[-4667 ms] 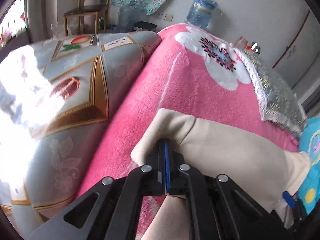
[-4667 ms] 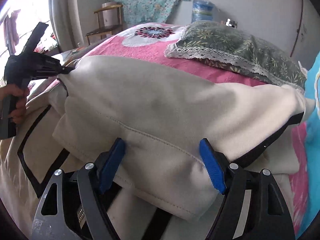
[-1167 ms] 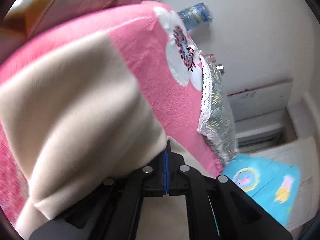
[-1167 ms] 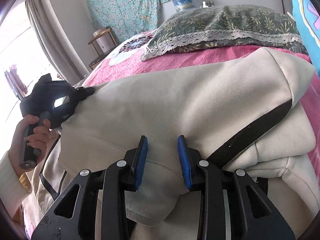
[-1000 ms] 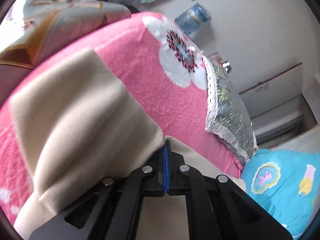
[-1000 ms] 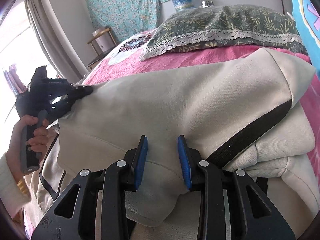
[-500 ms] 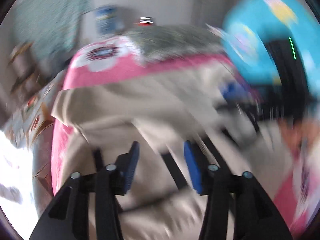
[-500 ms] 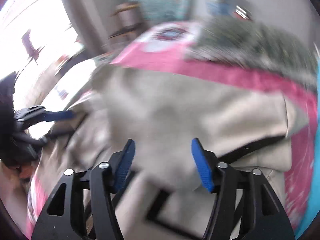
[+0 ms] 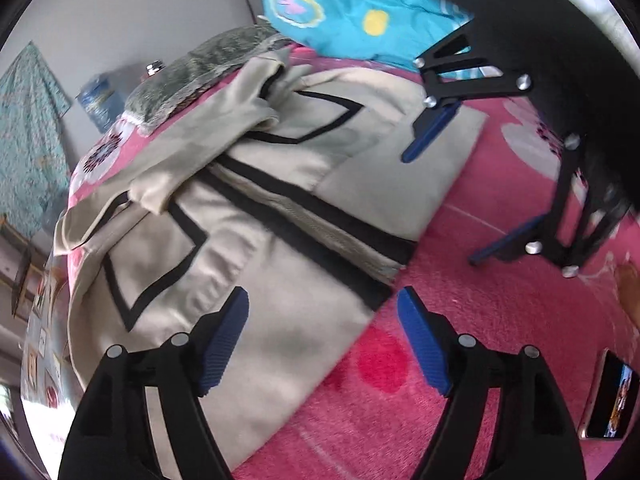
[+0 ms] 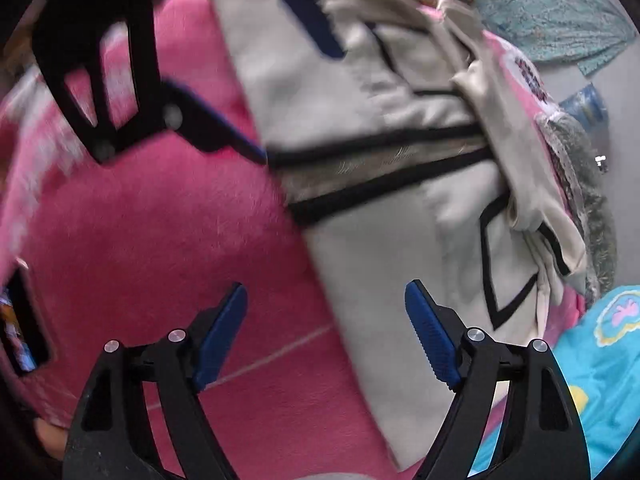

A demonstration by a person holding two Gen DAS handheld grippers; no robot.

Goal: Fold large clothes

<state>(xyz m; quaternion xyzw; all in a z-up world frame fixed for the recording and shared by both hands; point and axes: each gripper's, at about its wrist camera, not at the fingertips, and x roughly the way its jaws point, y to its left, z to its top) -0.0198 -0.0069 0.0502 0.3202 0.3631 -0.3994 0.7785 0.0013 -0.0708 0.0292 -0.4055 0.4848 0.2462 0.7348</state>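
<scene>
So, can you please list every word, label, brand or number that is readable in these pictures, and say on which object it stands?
No text can be read in either view.
Water bottle by the wall: its label is too blurred to read.
Phone on the pink blanket: its screen shows a picture, no legible text.
Turquoise cloth: printed shapes only, no letters.
Beige garment with black trim: no tag or print visible.

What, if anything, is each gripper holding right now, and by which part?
Nothing. The left gripper and right gripper are both opening, with no fabric pinched; the beige garment lies loose on the pink blanket.
</scene>
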